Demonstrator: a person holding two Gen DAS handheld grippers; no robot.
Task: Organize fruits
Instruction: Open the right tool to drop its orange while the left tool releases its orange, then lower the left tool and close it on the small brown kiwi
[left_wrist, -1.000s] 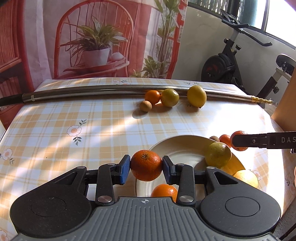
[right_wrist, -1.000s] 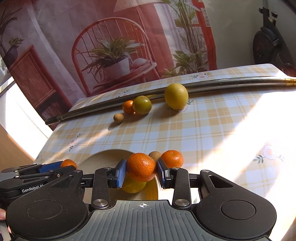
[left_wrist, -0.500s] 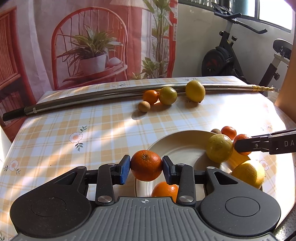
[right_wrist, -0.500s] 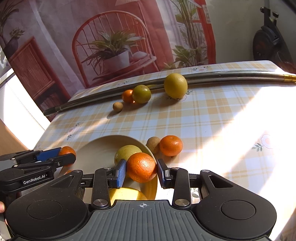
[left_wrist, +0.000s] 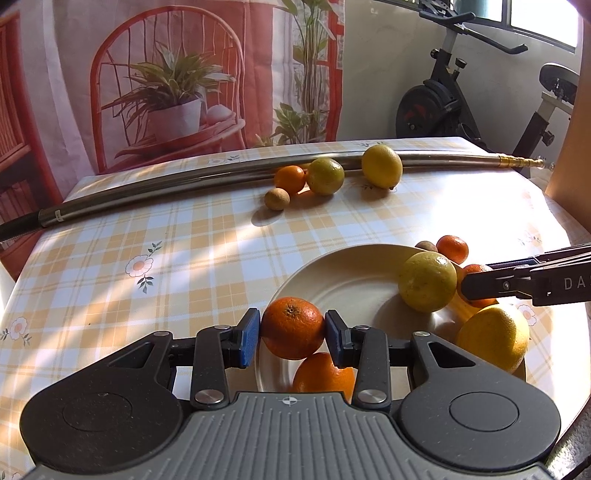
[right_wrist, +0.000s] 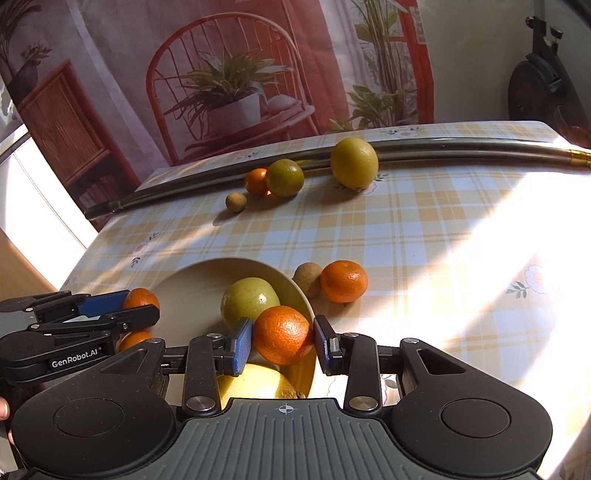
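Note:
My left gripper (left_wrist: 293, 334) is shut on an orange (left_wrist: 293, 326) above the near left rim of a cream plate (left_wrist: 343, 273). My right gripper (right_wrist: 282, 343) is shut on a second orange (right_wrist: 282, 332) over the plate's (right_wrist: 192, 277) right rim. On the plate lie a green-yellow citrus (left_wrist: 426, 282), a big yellow fruit (left_wrist: 493, 338) and another orange (left_wrist: 323, 373). A mandarin (right_wrist: 343, 280) and a small brown fruit (right_wrist: 306, 278) sit on the cloth just right of the plate.
A long metal pole (left_wrist: 166, 188) lies across the far side of the checked tablecloth. Against it rest a lemon (left_wrist: 381, 166), a green-yellow citrus (left_wrist: 325, 176), a mandarin (left_wrist: 290, 180) and a small brown fruit (left_wrist: 276, 199). An exercise bike (left_wrist: 443, 103) stands beyond the table.
Both grippers have drawn back toward the near side, each still holding its orange. The right one's orange has moved from near the loose mandarin to over the plate's rim.

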